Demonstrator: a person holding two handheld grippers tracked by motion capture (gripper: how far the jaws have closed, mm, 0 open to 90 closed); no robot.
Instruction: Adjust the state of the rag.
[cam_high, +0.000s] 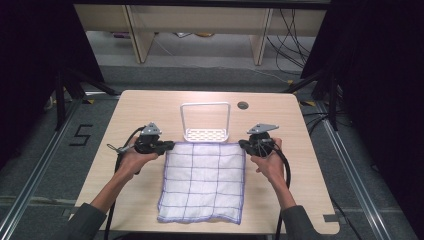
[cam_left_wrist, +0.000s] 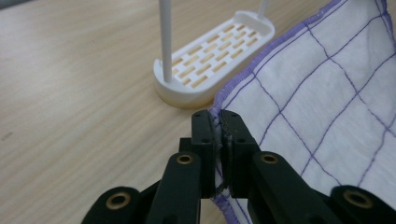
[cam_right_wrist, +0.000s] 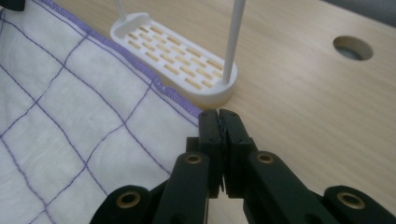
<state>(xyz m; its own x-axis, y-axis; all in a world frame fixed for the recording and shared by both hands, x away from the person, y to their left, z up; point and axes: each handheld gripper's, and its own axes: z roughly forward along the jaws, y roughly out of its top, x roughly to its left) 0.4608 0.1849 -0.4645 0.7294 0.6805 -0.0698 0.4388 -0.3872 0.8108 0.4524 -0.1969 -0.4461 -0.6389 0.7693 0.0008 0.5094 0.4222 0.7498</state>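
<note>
A white woven cloth with a purple grid and purple stitched hem (cam_high: 202, 181) is spread flat across the near middle of the pale wooden table (cam_high: 135, 107), its far edge lying just beside the white slotted plastic rack base with a tall wire hoop (cam_high: 205, 133). The cloth's two far corners are pinched, one by the left gripper (cam_left_wrist: 218, 125) and one by the right gripper (cam_right_wrist: 218, 122); each pair of black jaws is closed tight on the hem, with only fabric between the pads. The step in hand is judged to be a lift of the far edge towards the hoop, best done with both corners raised evenly and kept taut so that the hem clears the bar without sagging or dragging the rack. How deeply the fabric sits inside each pinch is hidden by the jaws. The hoop's top is cut off in both gripper views, and in the high view the person's sleeves (cam_high: 87, 220) are cut off by the bottom edge.
</note>
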